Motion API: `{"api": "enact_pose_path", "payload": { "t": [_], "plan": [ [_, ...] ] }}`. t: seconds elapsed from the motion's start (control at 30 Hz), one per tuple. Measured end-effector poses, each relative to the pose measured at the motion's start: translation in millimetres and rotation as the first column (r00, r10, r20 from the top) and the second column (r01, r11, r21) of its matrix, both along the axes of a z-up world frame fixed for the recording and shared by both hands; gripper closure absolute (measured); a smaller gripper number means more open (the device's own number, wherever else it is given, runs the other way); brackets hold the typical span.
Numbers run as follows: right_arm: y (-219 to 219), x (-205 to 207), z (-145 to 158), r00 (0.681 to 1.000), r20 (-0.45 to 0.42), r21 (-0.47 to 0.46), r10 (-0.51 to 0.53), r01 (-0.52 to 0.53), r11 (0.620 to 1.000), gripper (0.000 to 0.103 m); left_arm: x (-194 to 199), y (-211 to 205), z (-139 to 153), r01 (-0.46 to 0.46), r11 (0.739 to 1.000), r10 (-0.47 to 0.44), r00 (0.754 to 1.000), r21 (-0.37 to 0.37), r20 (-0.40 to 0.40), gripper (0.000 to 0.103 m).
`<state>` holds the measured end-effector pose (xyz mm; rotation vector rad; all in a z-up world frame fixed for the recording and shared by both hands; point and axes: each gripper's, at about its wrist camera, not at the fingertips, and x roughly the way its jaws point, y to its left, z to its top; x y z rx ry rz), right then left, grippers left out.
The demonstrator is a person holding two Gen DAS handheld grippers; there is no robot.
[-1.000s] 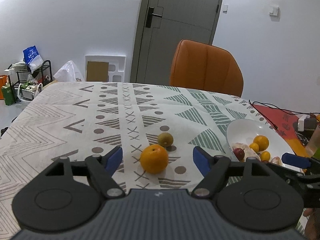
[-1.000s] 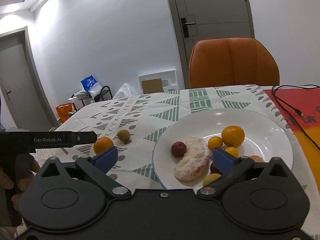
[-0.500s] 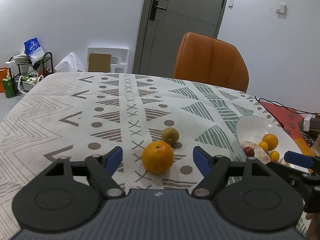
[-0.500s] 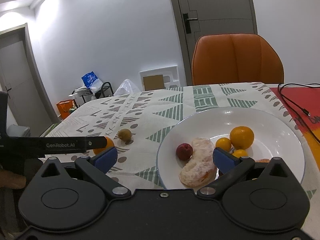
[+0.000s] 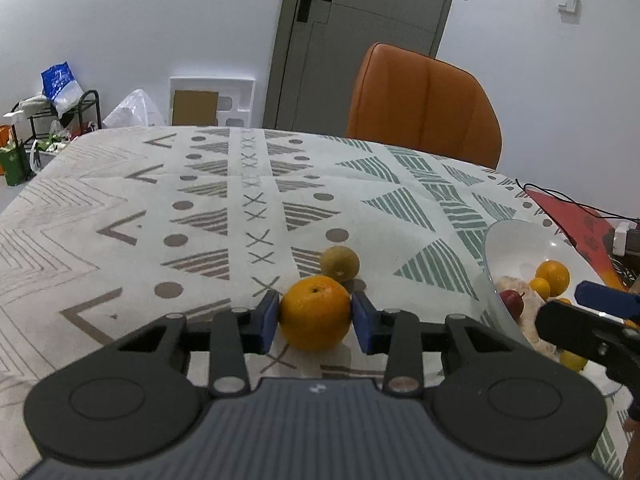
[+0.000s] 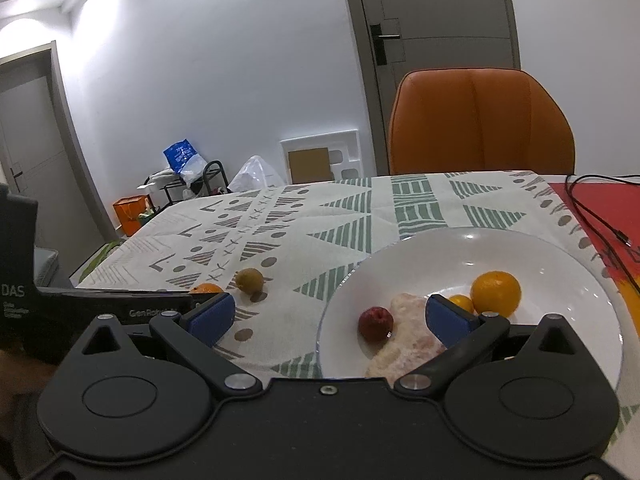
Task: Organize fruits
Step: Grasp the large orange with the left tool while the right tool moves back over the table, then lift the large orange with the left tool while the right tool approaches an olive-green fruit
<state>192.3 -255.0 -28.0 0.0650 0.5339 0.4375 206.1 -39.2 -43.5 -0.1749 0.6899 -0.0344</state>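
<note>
The right gripper (image 6: 327, 318) hangs low over the near edge of a white plate (image 6: 560, 256), its blue-padded jaws spread wide with nothing between them. On the plate lie a peeled citrus piece (image 6: 404, 344), a small dark red fruit (image 6: 375, 323) touching its left side, a large orange (image 6: 496, 293) and a smaller orange fruit (image 6: 462, 303) just beside it. Left of the plate, on the patterned tablecloth (image 6: 340, 216), sits a brownish-green fruit (image 6: 249, 279). The left gripper (image 6: 120, 306) reaches in from the left edge, with another orange (image 6: 206, 289) partly hidden behind it. An orange chair (image 6: 480, 120) stands behind the table.
</note>
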Motion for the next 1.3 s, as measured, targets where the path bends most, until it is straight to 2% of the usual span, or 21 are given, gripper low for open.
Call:
{"api": "enact_pose_path", "payload": {
  "t": [0.83,1.13,1.3],
  "plan": [
    [65,16,6,0.994,0.012,-0.036,0.11,-0.109,0.993,0.001,-19,57,20,-0.077,0.996,0.079,0.996,-0.046,0.052,0.065],
    [98,34,-2,0.986,-0.015,-0.073,0.165,-0.166,0.983,0.009,-26,85,23,-0.133,0.989,0.137,0.989,-0.058,0.061,0.065],
    [111,45,-10,0.989,-0.04,-0.106,0.145,-0.149,0.983,0.014,-29,101,22,-0.158,0.985,0.162,0.985,-0.064,0.059,0.065]
  ]
}}
